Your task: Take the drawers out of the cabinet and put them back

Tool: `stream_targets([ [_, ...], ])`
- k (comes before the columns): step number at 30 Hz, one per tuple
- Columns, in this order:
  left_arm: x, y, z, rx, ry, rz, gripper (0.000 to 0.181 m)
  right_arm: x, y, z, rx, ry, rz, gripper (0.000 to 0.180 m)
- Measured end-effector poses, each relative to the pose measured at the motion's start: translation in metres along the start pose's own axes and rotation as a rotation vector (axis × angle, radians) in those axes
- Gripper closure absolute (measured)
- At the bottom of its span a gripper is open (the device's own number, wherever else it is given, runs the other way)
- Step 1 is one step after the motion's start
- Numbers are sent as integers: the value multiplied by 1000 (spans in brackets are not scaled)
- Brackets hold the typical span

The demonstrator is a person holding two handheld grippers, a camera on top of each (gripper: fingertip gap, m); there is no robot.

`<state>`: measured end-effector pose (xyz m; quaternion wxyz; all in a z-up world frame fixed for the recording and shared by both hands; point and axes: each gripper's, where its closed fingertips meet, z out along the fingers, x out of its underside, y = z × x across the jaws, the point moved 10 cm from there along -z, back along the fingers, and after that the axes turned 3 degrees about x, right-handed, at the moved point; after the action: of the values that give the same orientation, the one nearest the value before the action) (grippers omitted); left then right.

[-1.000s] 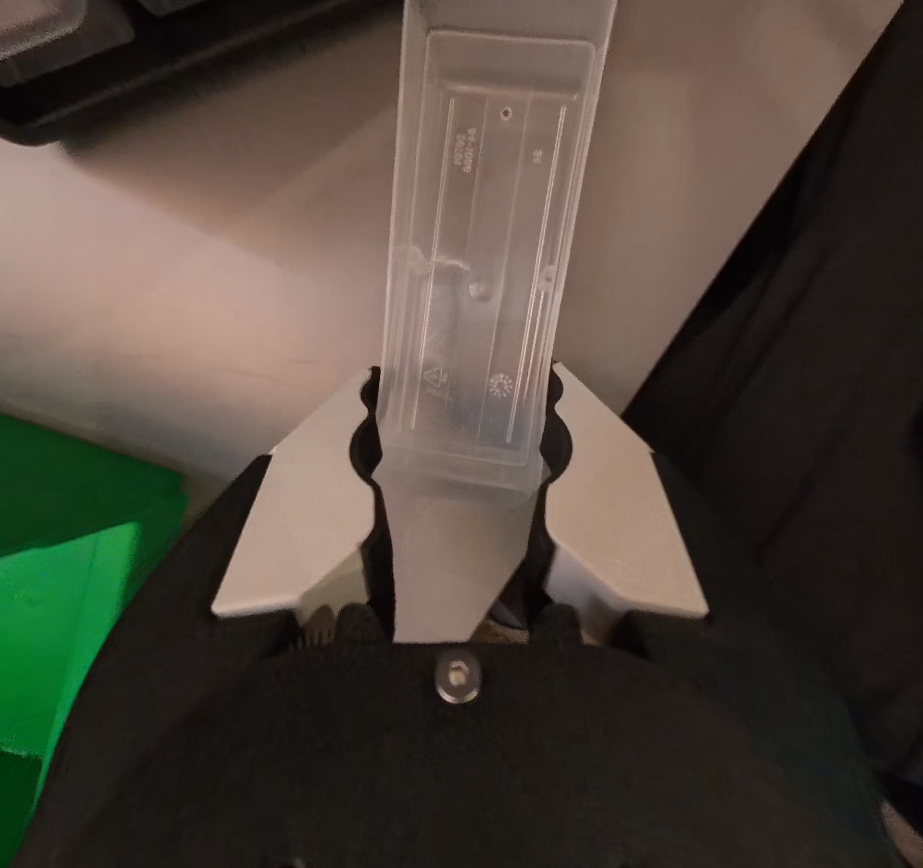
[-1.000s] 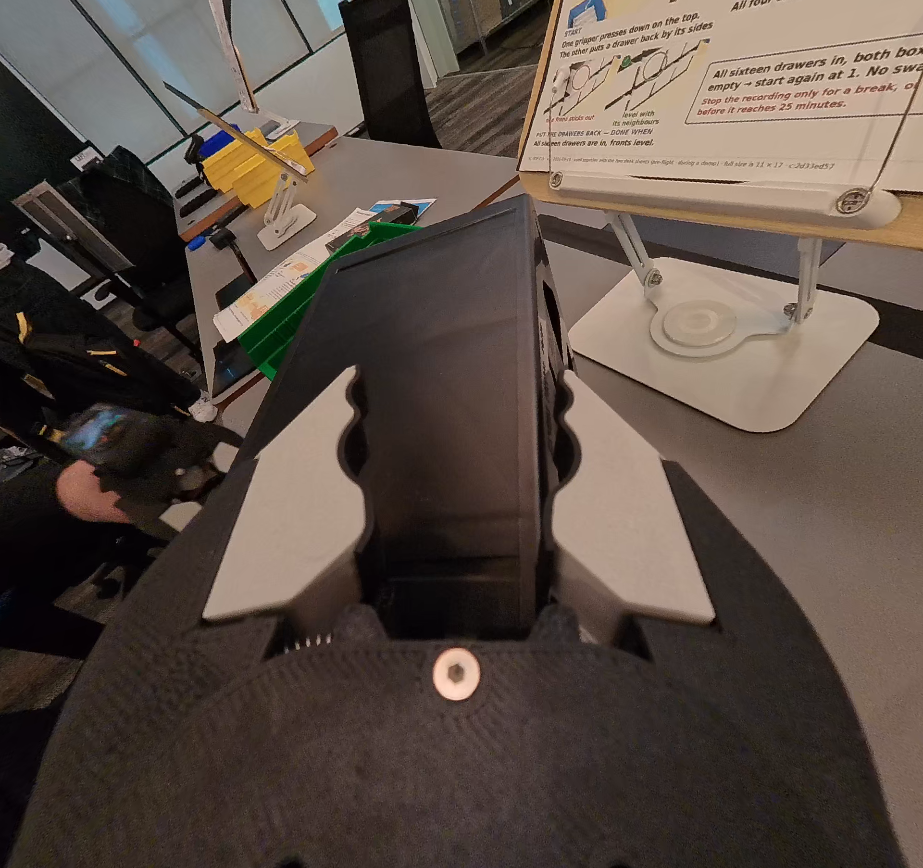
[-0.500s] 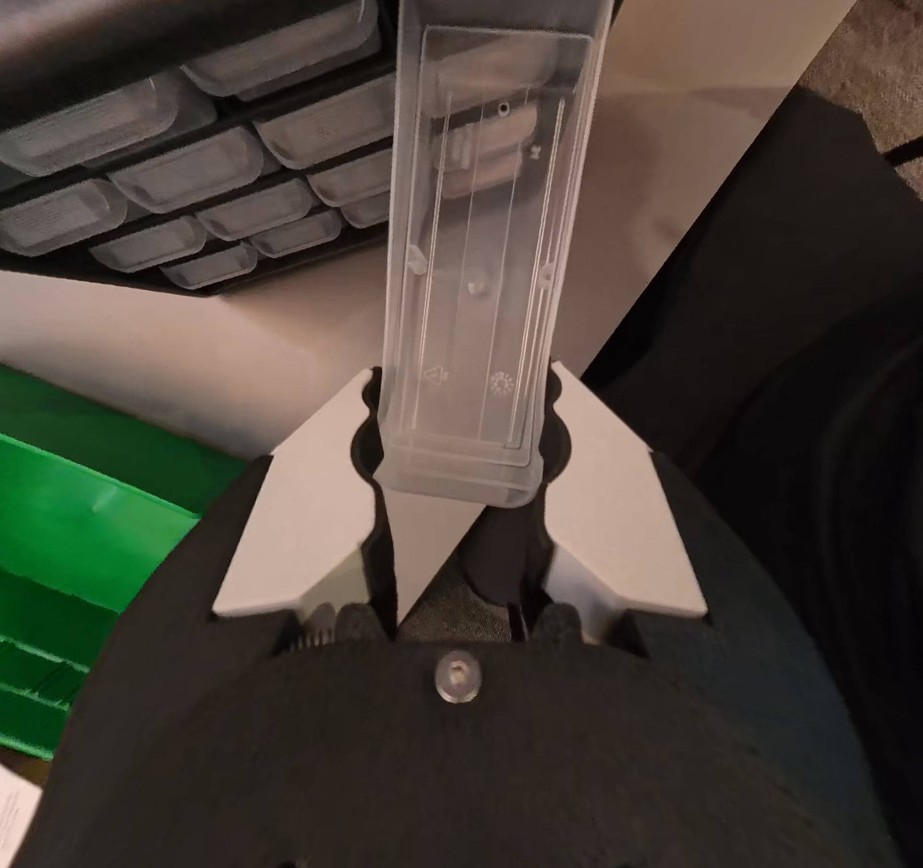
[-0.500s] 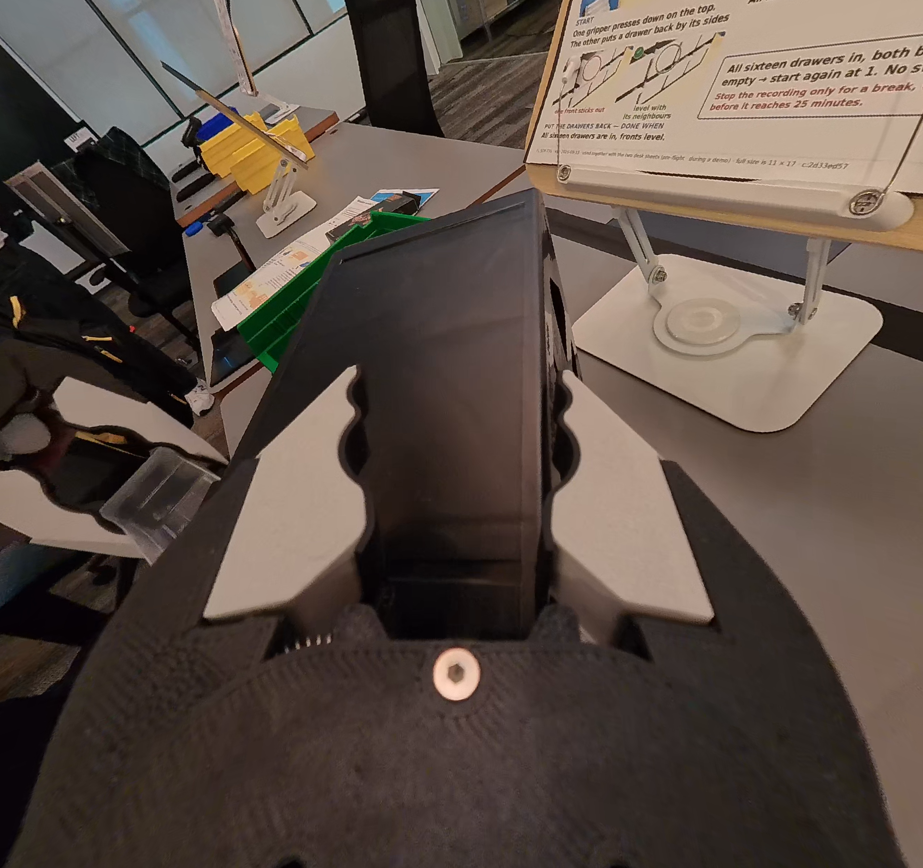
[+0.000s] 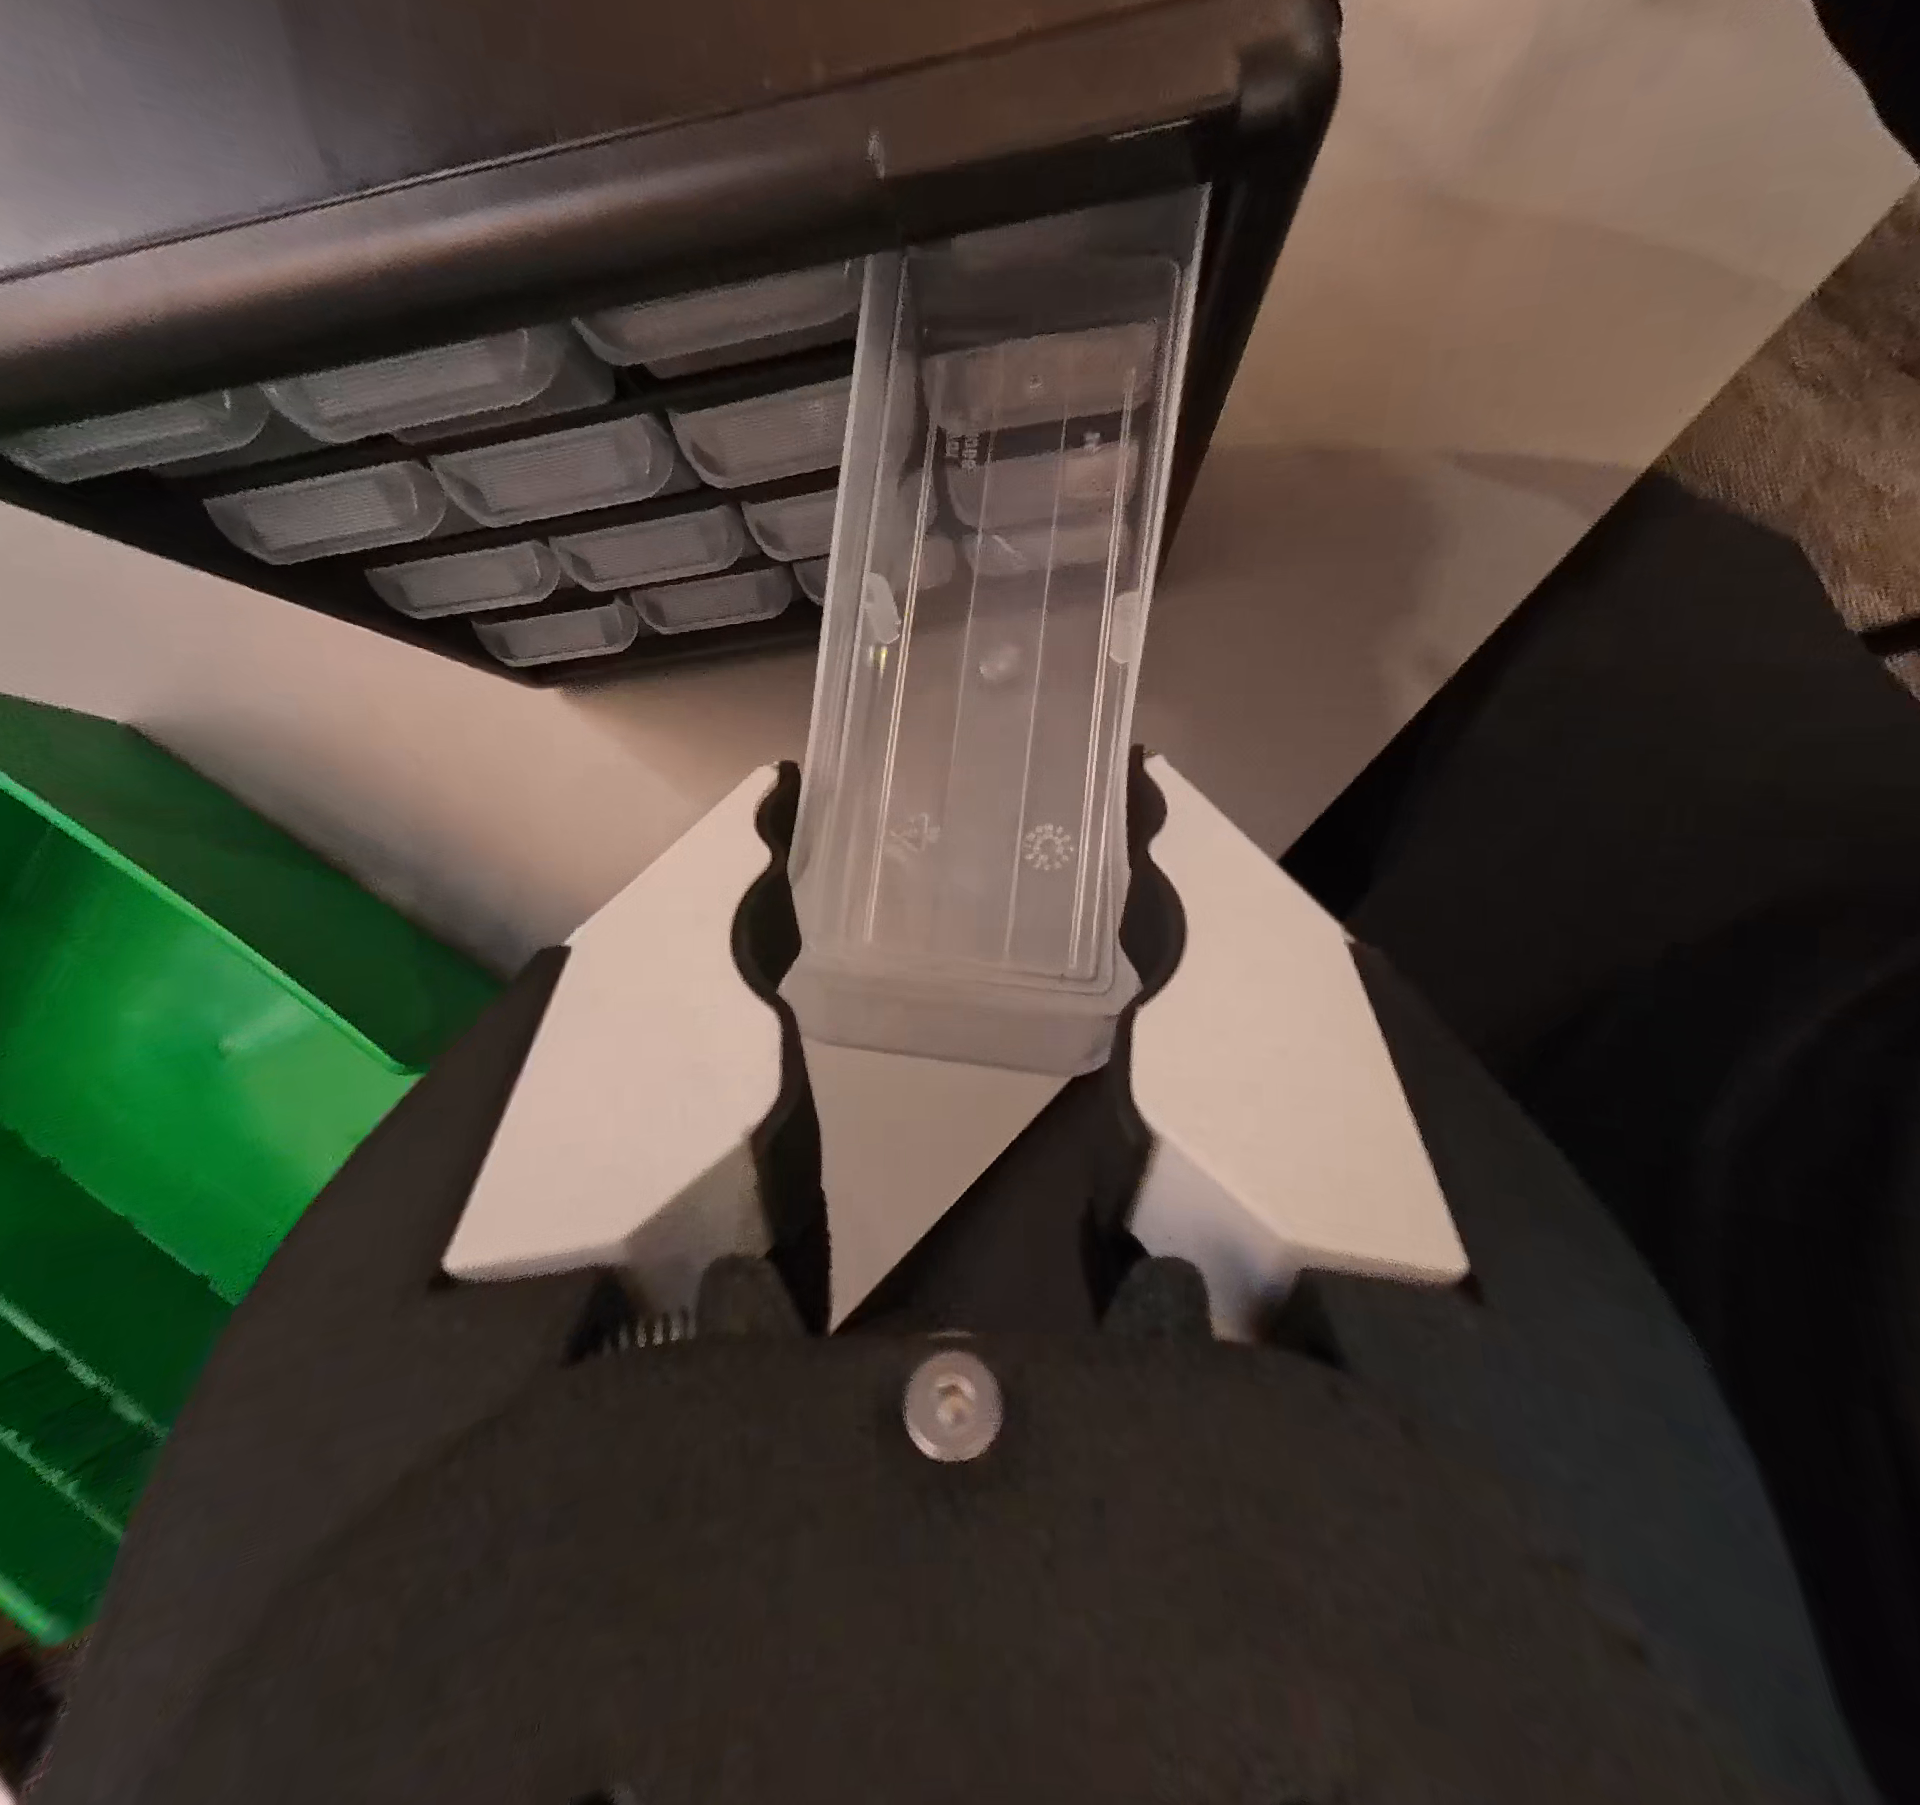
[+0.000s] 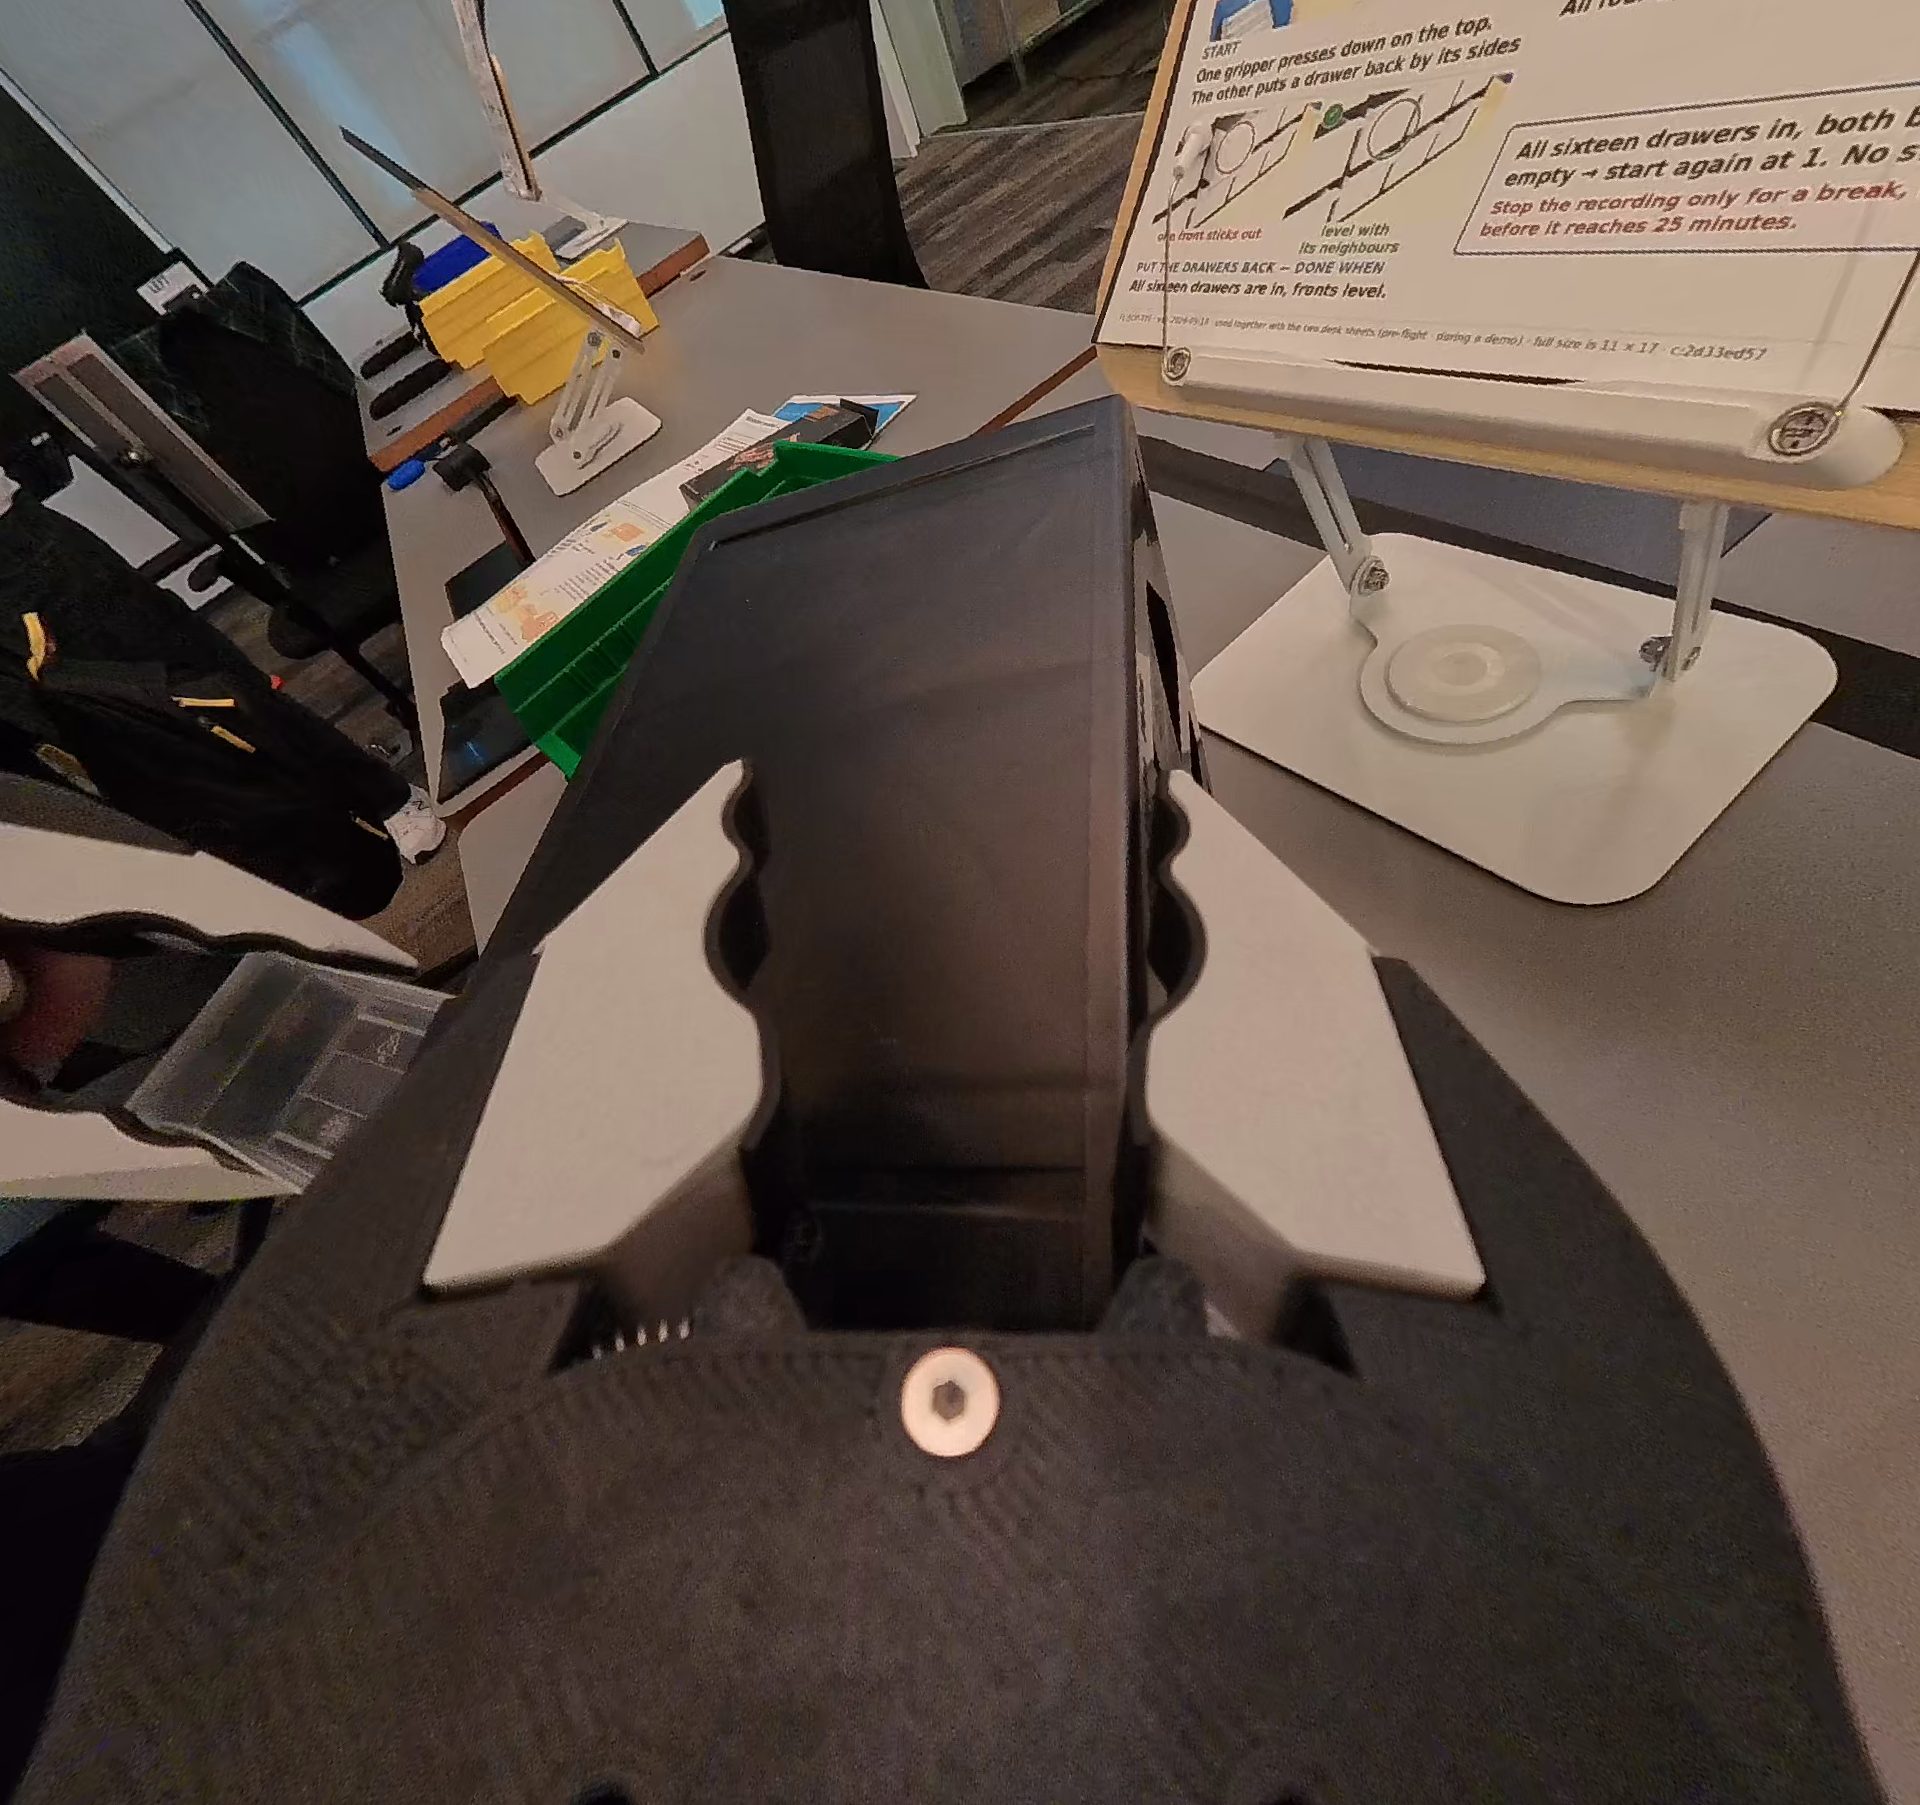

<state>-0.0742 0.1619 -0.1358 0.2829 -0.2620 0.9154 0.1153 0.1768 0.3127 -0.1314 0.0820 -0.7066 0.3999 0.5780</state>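
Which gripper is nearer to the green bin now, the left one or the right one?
Left, probably. The left gripper, shut on a clear drawer, hangs just beside the green bin. The right gripper sits on the black cabinet, with the bin beyond the cabinet's far end.

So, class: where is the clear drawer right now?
In the left wrist view the clear drawer is held by its sides in the left claw, its far end at the top right slot of the black cabinet, beside the green bin.
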Motion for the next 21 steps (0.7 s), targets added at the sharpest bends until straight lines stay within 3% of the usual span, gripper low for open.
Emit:
stream_targets([
  [1, 1, -3, 2, -19, -19, -13, 120, 0, 0, 0, 0, 0, 0, 107],
  [7, -12, -23, 26, -101, -136, -37, 119, 0, 0, 0, 2, -1, -1, 107],
  [13, -28, -20, 39, -46, -247, -6, 115, 0, 0, 0, -1, -3, -5, 107],
  [14, -26, -20, 39, -53, -263, 29, 110, 0, 0, 0, -2, -3, -6, 107],
  [16, -24, -18, 32, -19, -354, 102, 80, 0, 0, -1, -5, -7, -6, 107],
  [19, -14, -11, 15, 12, -417, 245, 61, 0, 0, -1, -11, -12, -6, 109],
  [21, -5, -1, 5, -1, -366, 376, 61, 0, 0, 0, -12, -12, -7, 108],
])
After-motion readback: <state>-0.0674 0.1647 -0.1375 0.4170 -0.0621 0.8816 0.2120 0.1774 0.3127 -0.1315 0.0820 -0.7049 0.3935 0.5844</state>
